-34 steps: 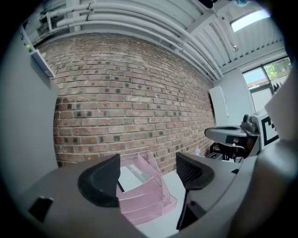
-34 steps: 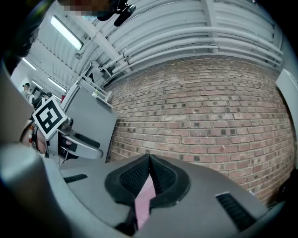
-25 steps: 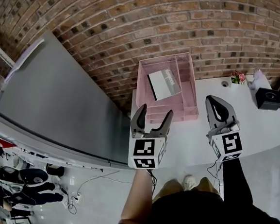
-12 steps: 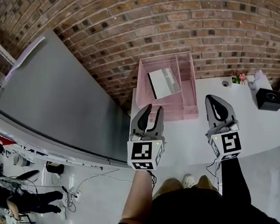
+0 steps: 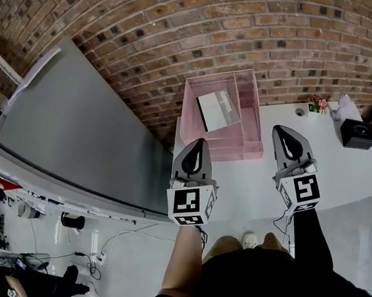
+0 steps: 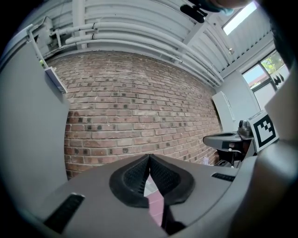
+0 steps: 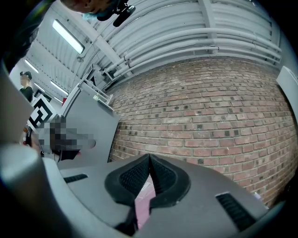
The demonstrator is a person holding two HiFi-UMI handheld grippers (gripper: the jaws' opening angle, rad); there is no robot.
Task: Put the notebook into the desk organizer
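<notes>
Left claw [image 5: 200, 143]: just closed, empty | right claw [image 5: 284, 132]: closed, empty | notebook [image 5: 218, 110]: in desk organizer [image 5: 249, 134]

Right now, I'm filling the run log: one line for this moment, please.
notebook: inside organizer | left gripper: jaws just closed, nothing between | right gripper: shut, empty

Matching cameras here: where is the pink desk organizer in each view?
Head view: desk organizer upper centre, on the white table.
Left gripper view: pink sliver low centre, seen between the just-closed jaws.
Right gripper view: same sliver, low centre.
Shared landmark: the brick wall.
</notes>
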